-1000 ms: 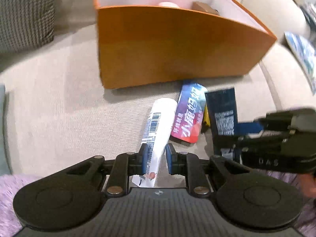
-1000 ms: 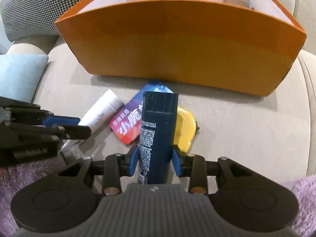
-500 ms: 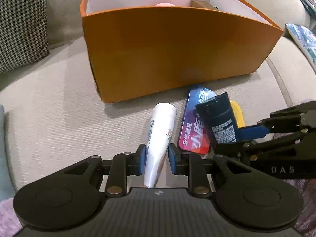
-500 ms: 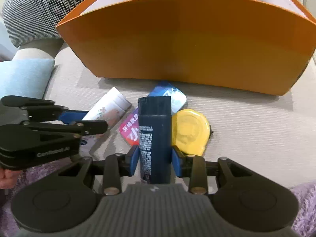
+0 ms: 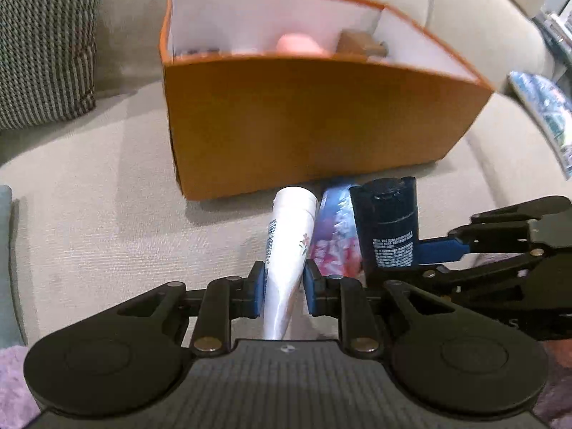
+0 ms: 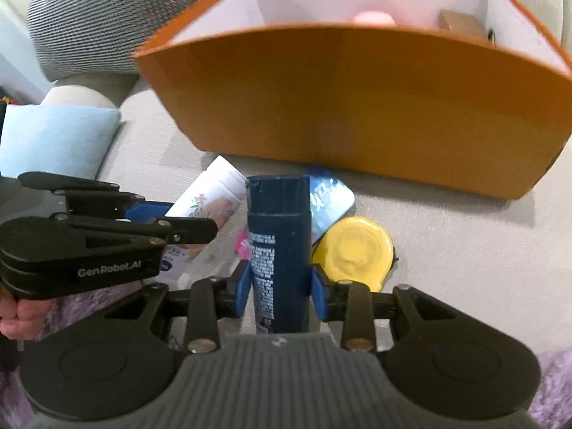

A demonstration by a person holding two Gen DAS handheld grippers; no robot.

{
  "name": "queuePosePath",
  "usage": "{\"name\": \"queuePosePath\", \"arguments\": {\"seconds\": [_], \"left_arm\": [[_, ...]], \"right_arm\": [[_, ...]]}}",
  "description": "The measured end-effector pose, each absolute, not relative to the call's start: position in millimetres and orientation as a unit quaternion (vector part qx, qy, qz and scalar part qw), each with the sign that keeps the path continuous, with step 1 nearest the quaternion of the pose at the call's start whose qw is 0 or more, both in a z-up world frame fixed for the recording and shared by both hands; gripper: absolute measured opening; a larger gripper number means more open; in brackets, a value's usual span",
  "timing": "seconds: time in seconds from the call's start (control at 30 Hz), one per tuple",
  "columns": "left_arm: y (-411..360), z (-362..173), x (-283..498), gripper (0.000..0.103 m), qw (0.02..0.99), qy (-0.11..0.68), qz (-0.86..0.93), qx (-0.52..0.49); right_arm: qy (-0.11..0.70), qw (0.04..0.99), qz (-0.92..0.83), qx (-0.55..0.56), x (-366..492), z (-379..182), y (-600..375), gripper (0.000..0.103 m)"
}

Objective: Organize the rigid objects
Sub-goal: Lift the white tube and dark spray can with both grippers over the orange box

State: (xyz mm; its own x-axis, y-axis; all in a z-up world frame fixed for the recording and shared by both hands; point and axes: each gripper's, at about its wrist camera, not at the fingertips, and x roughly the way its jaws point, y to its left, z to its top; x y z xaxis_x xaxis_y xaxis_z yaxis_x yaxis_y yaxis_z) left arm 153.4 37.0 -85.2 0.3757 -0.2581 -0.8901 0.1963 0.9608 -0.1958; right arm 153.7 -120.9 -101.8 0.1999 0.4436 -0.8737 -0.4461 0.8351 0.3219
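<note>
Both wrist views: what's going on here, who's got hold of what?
A person holds a gripper in each hand over a beige sofa. The left gripper is shut on a white tube; the right gripper clamps a dark blue tube. A colourful pouch and yellow round case lie on the cushion before the orange box, which already holds a few items.

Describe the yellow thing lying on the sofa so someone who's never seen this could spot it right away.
Find the big orange box on the beige sofa seat. In front of its near wall lies a small cluster of items; the yellow disc lies flat at the cluster's right end, beside the dark blue tube in the right gripper. It is the only round, yellow piece there; its neighbours are long tubes and a flat packet.
</note>
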Motion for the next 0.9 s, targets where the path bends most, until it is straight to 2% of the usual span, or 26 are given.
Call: {"name": "queuePosePath", "arguments": {"seconds": [0.3,0.63,0.73,0.9], "left_arm": [[36,-13,141,0.025,0.865,0.476,-0.154,-0.049],[36,63,188,0.025,0.894,0.404,-0.191,-0.047],[34,68,215,0.025,0.892,0.406,-0.194,-0.042],[29,47,254,0.025,0.881,0.431,-0.193,-0.024]], "right_arm": [[0.492,0.811,0.315,-0.037,151,-37,-139,0.034],[0.356,0.863,0.329,-0.143,189,64,-158,0.034],[0.337,0.858,0.326,-0.210,218,70,-155,0.034],[0.382,0.797,0.353,-0.306,269,37,-142,0.034]]}}
